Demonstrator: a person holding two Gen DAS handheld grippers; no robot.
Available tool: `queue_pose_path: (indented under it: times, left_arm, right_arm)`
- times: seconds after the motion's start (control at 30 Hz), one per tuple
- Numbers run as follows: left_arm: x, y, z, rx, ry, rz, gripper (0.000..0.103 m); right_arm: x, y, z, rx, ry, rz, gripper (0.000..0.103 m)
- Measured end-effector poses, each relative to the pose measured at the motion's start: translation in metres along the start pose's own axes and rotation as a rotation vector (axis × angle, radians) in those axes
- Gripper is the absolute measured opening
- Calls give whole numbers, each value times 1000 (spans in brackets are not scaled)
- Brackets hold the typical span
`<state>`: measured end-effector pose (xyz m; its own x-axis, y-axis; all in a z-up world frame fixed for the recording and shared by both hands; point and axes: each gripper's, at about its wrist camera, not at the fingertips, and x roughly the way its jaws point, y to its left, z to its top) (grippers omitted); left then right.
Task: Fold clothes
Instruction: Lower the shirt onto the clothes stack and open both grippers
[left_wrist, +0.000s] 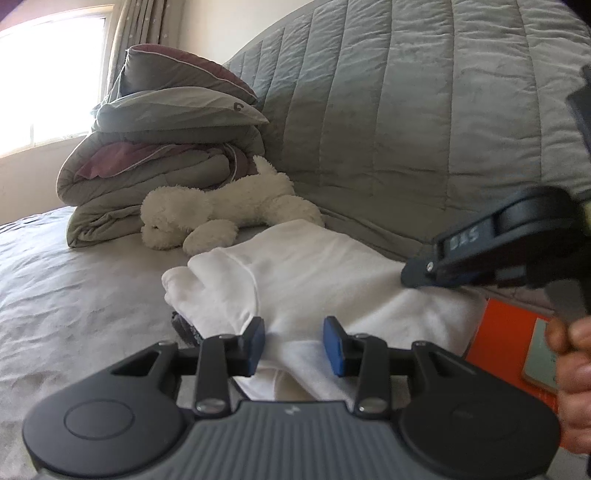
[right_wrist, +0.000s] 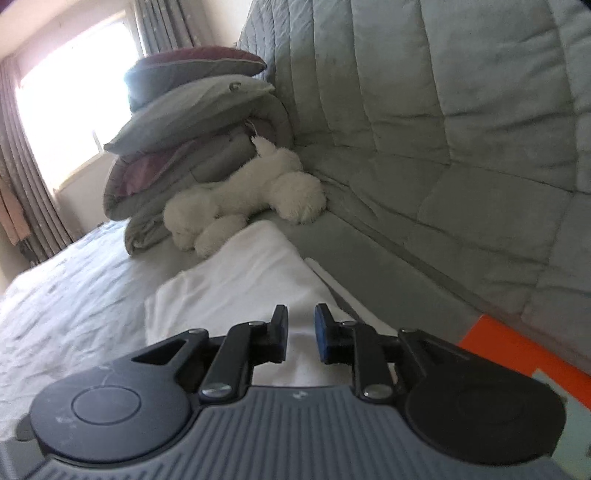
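Fabric control matters here, I judge: pinch one layer edge and flatten before creasing. Left wrist view: left tongs (left_wrist: 294, 345) spread, low over the white garment (left_wrist: 314, 273) on the bed (left_wrist: 74, 295), pinching nothing. Right wrist view: right tongs (right_wrist: 300, 334) slightly parted, angled down over the garment's near end, gripping nothing.

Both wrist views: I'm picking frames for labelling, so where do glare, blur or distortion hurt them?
Left wrist view: the window is blown out white, the right tongs are smeared, and the fisheye bows the quilted headboard. Right wrist view: the same window glares, and the bed sheet looks soft.
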<state>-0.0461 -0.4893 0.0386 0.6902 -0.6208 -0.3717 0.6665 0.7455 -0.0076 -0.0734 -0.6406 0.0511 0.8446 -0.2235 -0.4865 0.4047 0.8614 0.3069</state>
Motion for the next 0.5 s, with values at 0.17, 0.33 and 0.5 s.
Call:
queue_pose_path:
  times: [0.17, 0.33, 0.5]
  left_arm:
    - [3, 2, -1, -7, 1, -2, 37]
    - [2, 0, -3, -11, -2, 9, 37]
    - [1, -4, 7, 12, 27, 34, 41]
  right_arm:
    - [14, -6, 0, 34, 29, -59, 5]
    - [11, 8, -4, -26, 13, -102, 6]
    - [-3, 17, -2, -65, -17, -62, 35]
